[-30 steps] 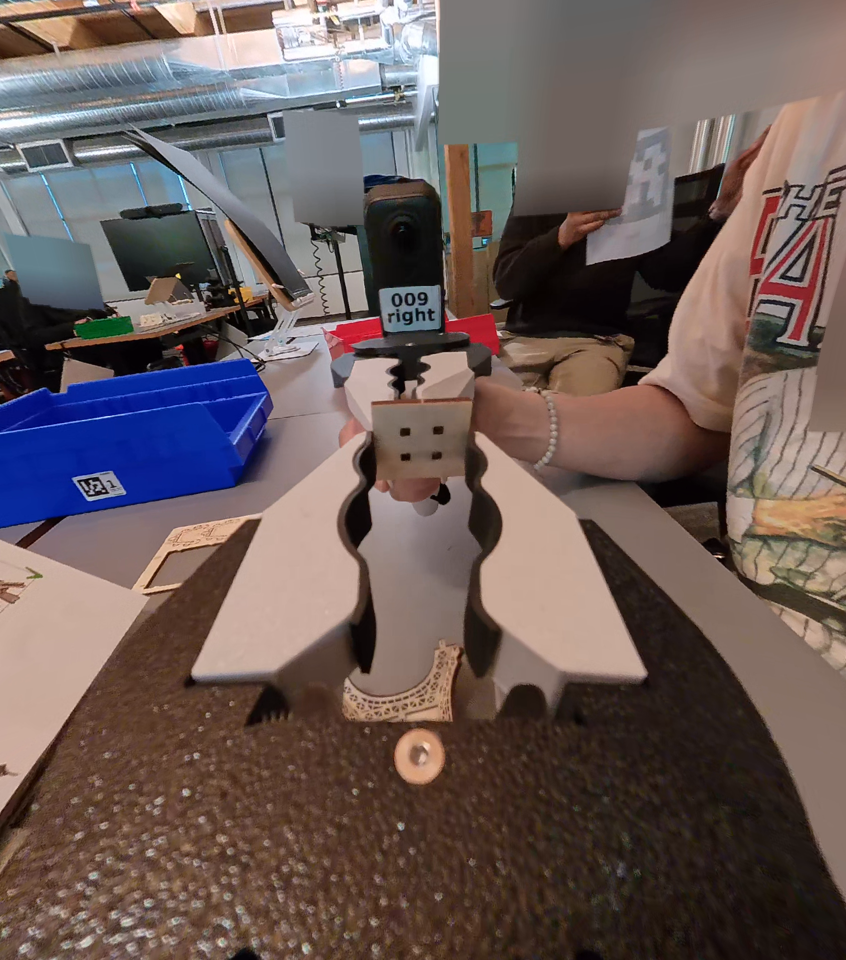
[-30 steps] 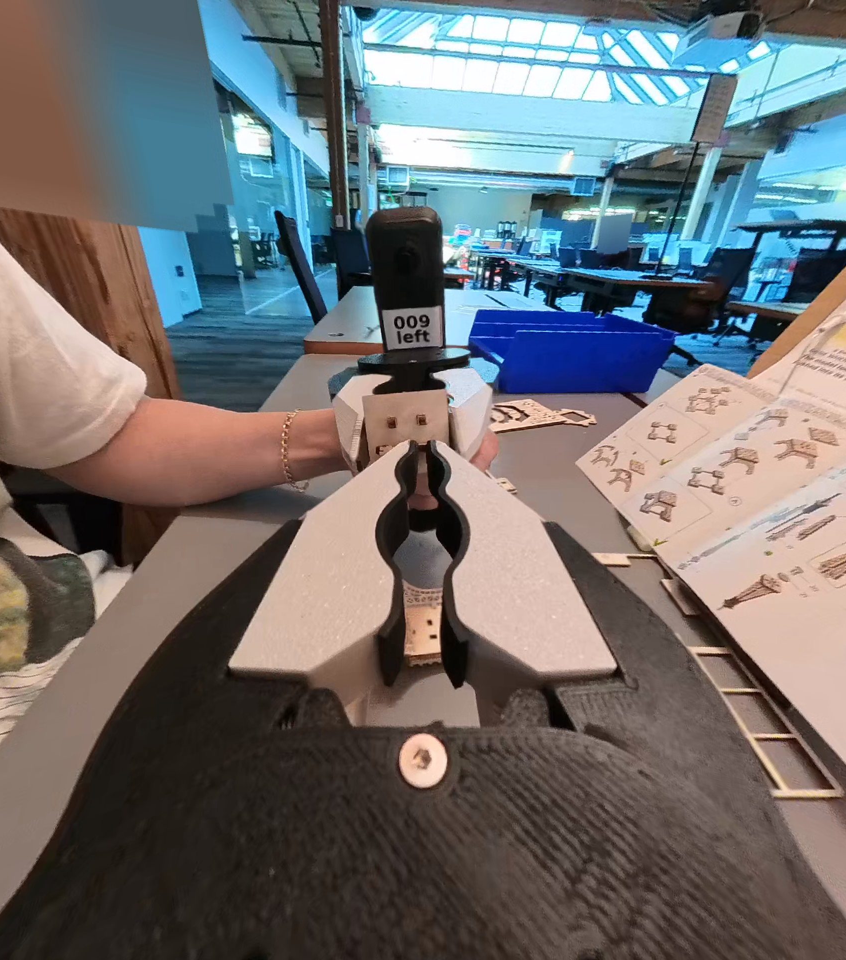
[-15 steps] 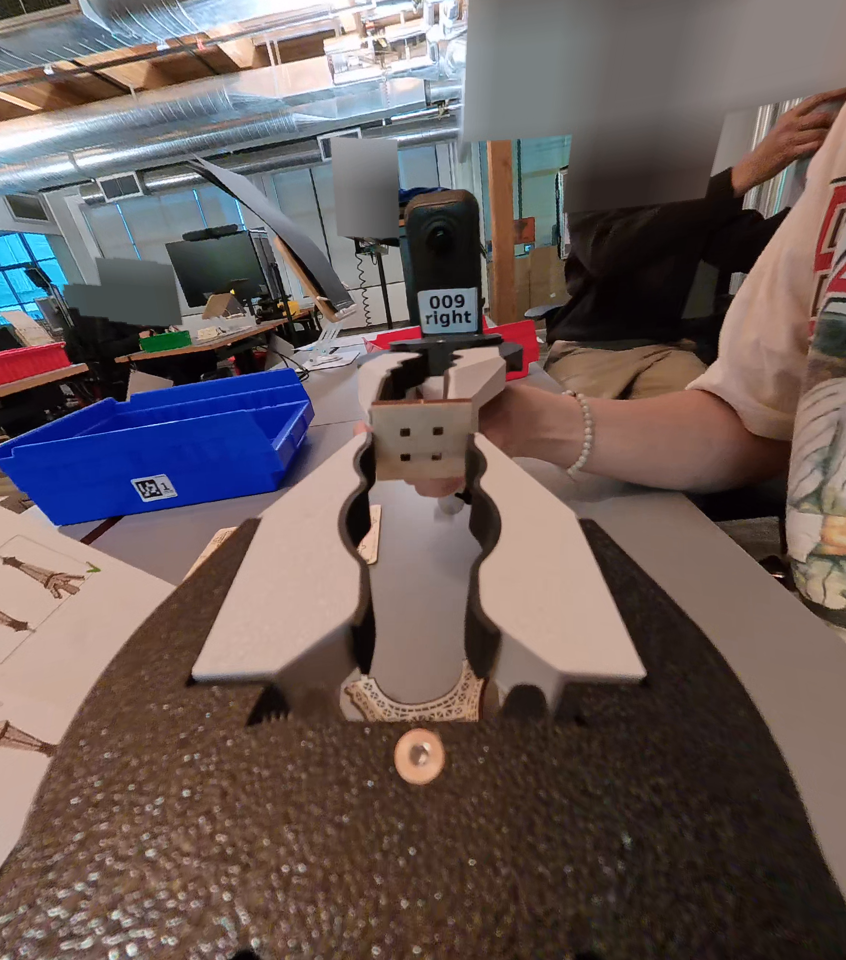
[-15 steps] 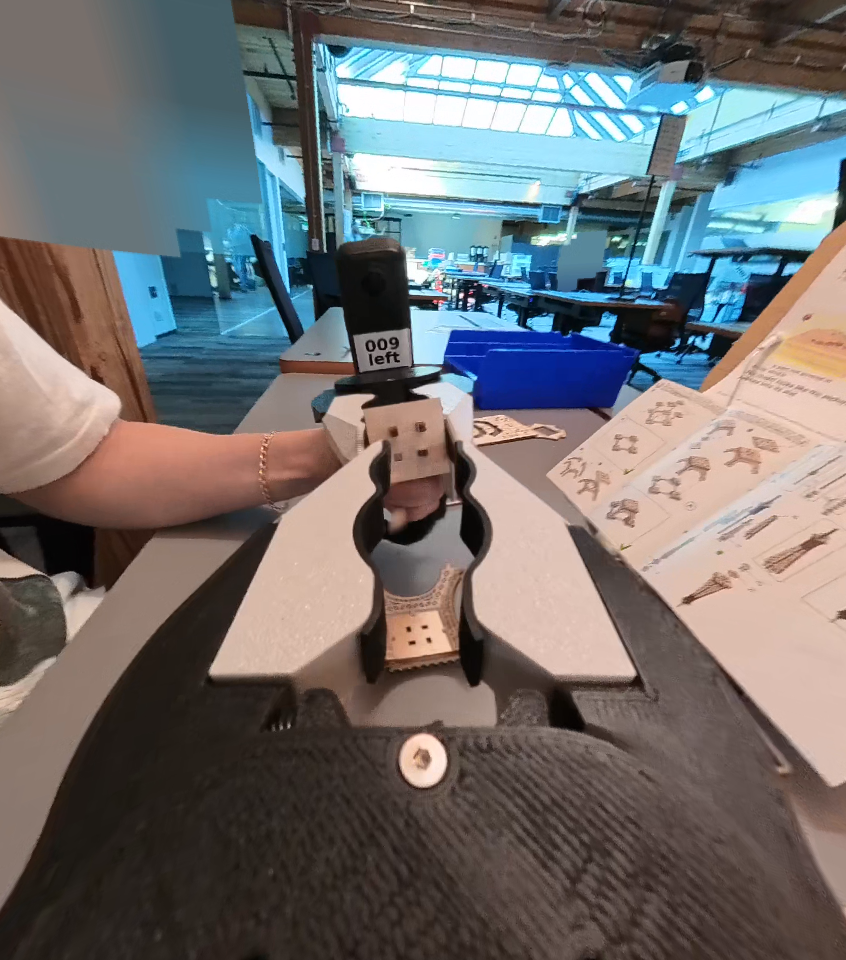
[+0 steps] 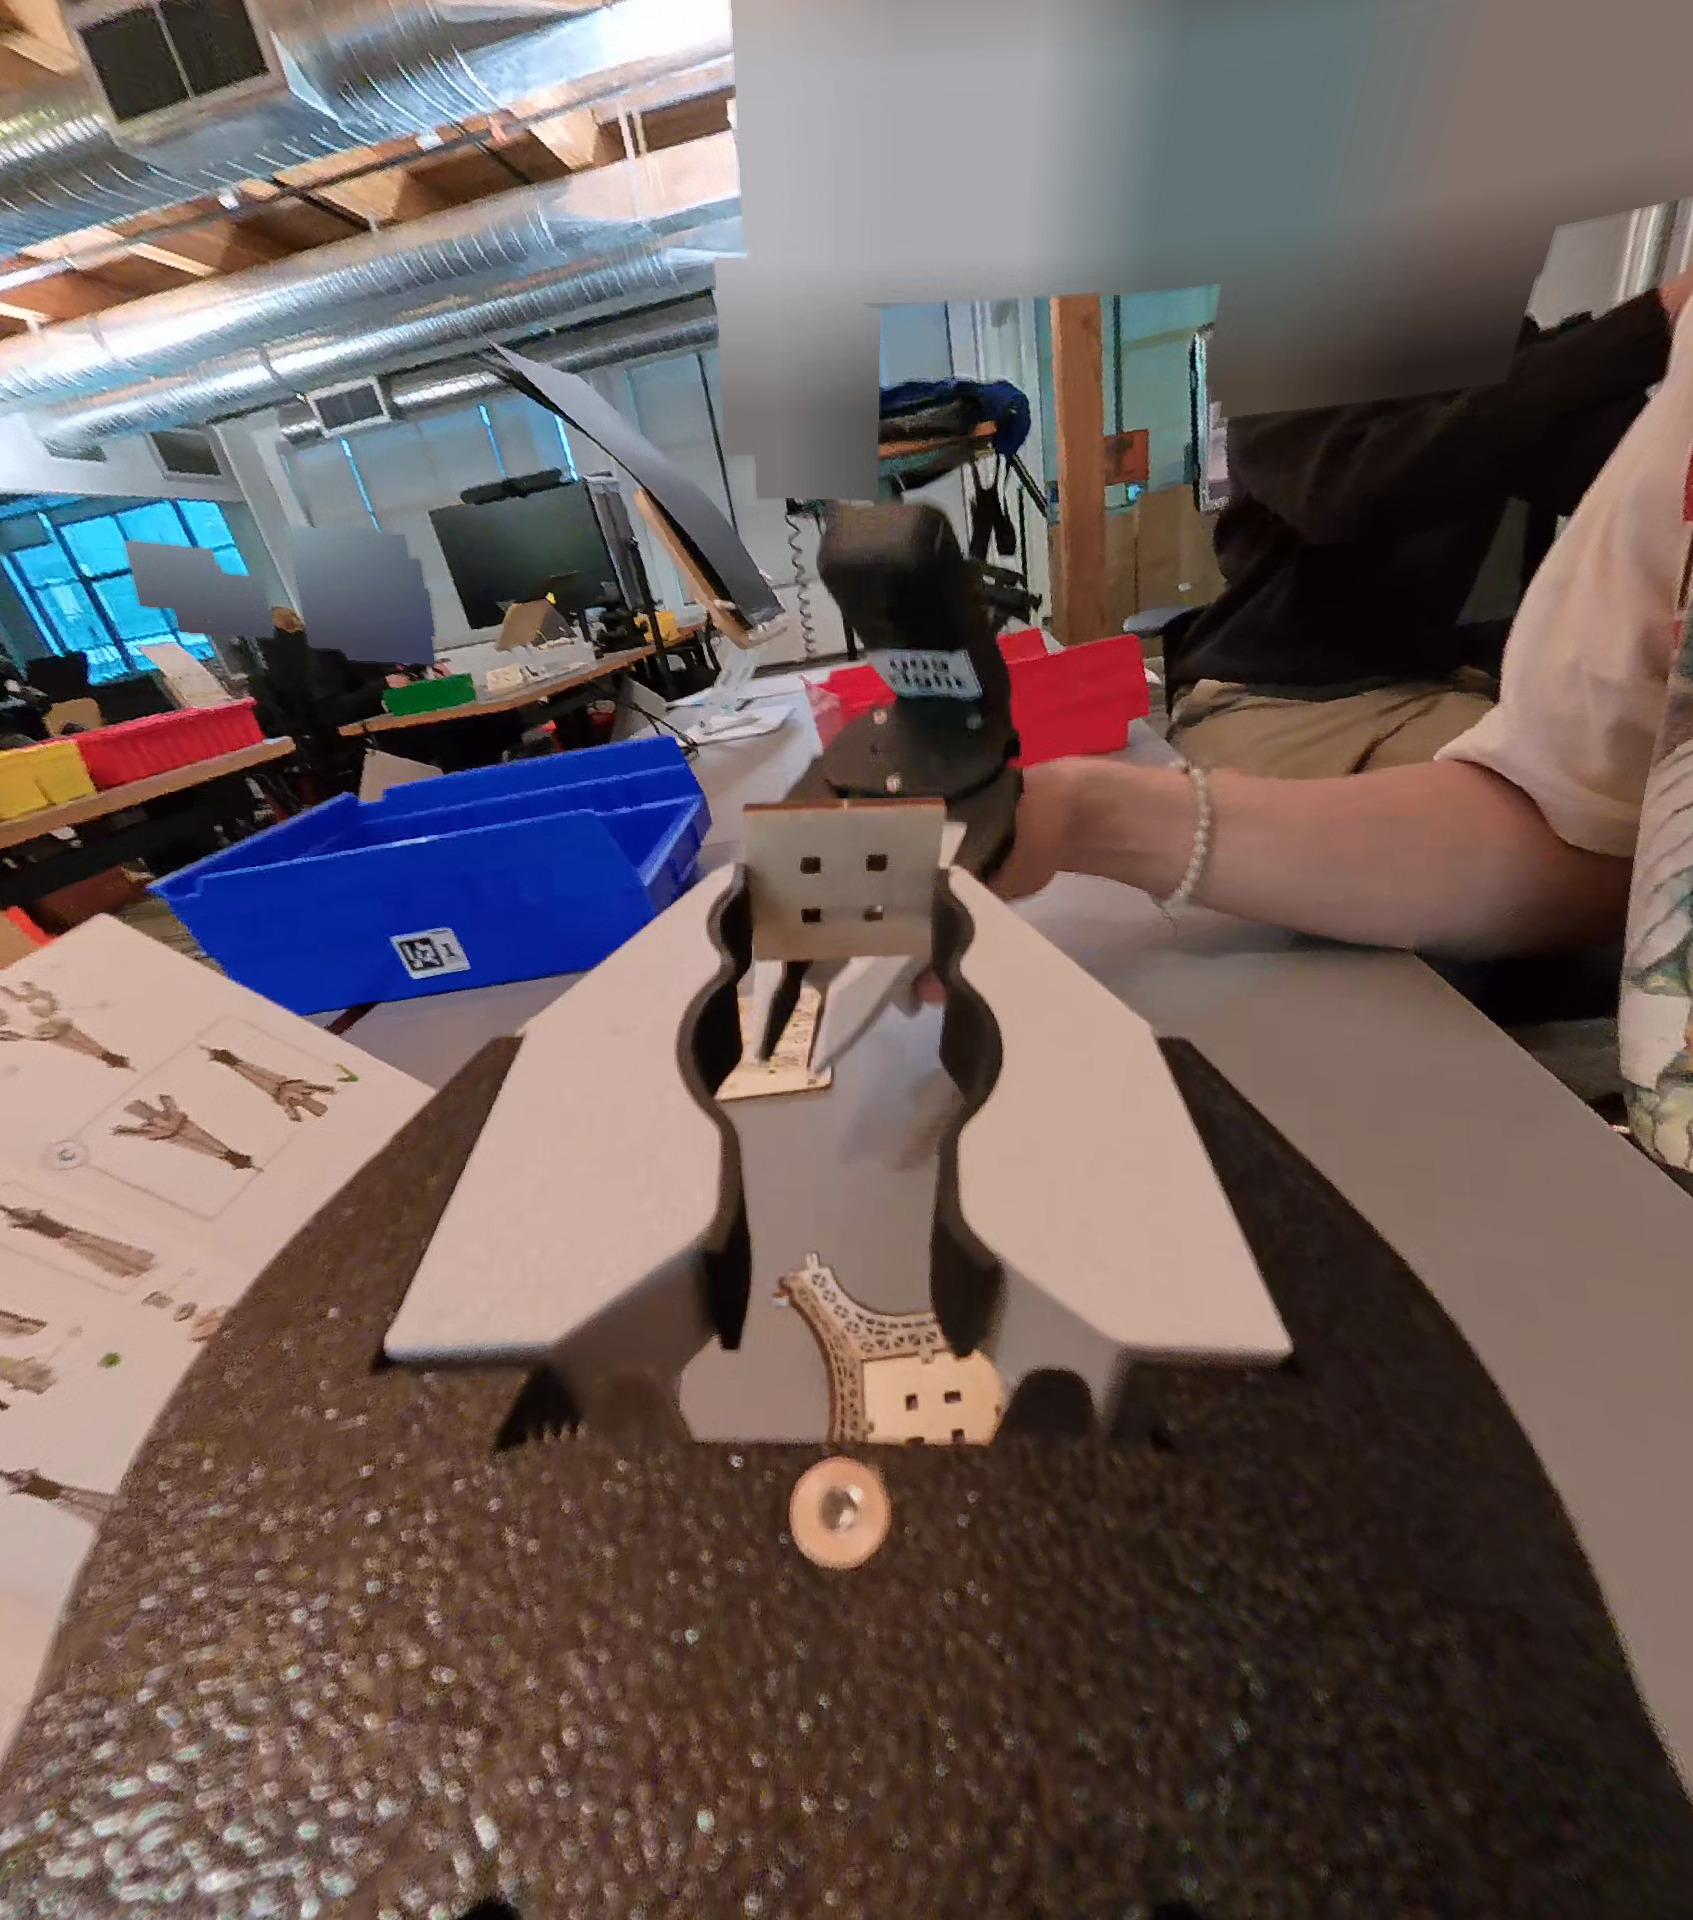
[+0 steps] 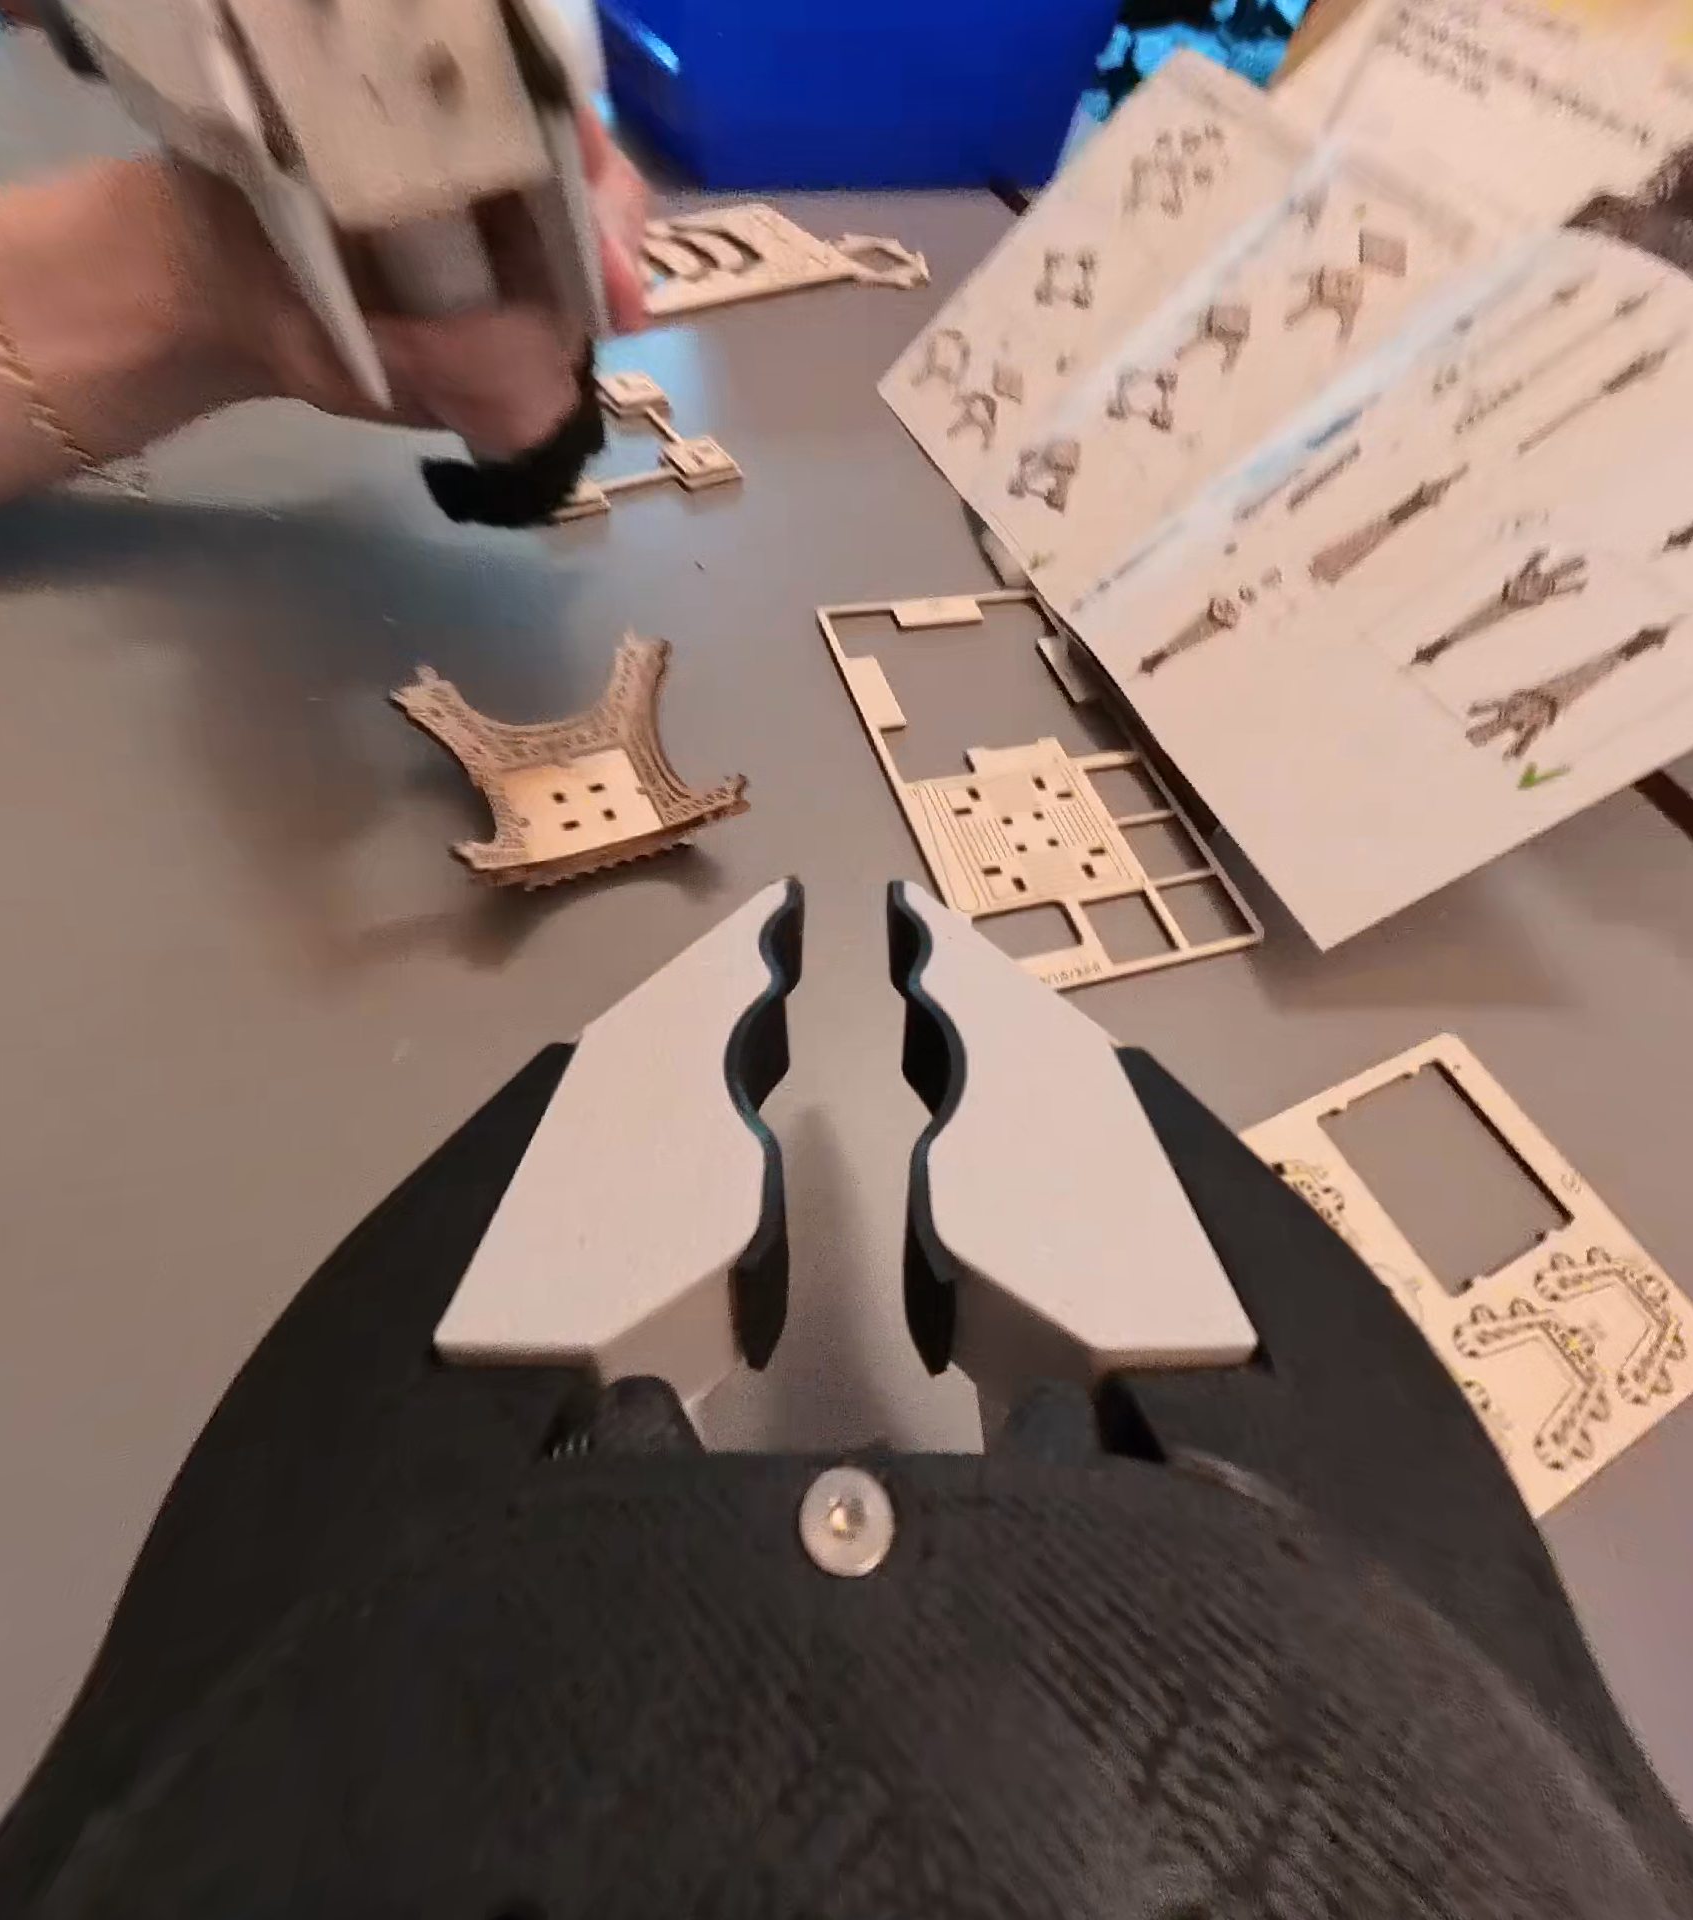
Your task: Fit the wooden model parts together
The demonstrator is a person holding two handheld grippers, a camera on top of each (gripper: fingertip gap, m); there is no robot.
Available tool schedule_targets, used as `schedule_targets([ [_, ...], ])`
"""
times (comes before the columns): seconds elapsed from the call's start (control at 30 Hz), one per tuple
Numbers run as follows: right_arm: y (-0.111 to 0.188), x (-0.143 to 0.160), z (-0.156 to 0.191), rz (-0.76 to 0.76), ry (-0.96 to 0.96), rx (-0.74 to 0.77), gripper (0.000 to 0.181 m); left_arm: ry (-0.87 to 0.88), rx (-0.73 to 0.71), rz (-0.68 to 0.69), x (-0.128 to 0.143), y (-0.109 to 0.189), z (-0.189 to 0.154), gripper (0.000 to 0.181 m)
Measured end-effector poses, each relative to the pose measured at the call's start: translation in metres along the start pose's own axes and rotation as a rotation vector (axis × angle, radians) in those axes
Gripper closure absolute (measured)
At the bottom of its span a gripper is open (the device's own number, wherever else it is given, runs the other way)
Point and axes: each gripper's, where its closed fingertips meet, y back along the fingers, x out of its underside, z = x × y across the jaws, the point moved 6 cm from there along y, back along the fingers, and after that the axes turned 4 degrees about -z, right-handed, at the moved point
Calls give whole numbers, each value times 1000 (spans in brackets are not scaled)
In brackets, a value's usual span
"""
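Note:
My left gripper [image 5: 842, 899] is shut on a small square wooden plate [image 5: 842, 852] with four holes, held up at its fingertips. A wooden tower-base part [image 6: 572, 774] with four curved legs lies on the grey table; it also shows low between my left fingers [image 5: 889, 1361]. My right gripper [image 6: 844, 904] is narrowly open and empty, tilted down over the table just right of the tower base. In the left wrist view it [image 5: 806, 1039] points down behind the plate. The left gripper [image 6: 426, 135] is a blur at the top left of the right wrist view.
Punched wooden sheets [image 6: 1029, 821] [image 6: 1486, 1299] lie right of my right gripper, more [image 6: 769, 255] farther back. An open instruction booklet [image 6: 1393, 468] covers the right; it also shows in the left wrist view [image 5: 94, 1143]. A blue bin [image 5: 447, 883] stands behind. The person's forearm [image 5: 1341, 842] crosses the table edge. One gripper's finger ends stand about 12 centimetres off the other's.
My right gripper has tipped down from facing the left gripper to looking at the table, and its jaws have narrowed. My left gripper still holds the square plate and has turned slightly.

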Motion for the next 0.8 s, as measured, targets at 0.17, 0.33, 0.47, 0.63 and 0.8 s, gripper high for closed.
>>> schedule_targets([
  [0.17, -29, 10, 1, 72, -86, 24, 164, 19, -21, -25, -1, 10, 5, 150],
  [0.33, -51, 16, 13, 168, 18, -120, 156, 40, 16, -45, -1, 13, 2, 149],
  [0.47, -61, 18, 9, 233, 79, -235, 156, 70, 62, -82, 0, 13, -1, 150],
  [0.63, -50, 2, 0, 211, 51, -211, 144, 104, 68, -152, -2, 16, 1, 149],
  [0.8, -23, -66, 19, -280, -53, -293, 153, 63, 92, -130, -3, 11, -4, 149],
])
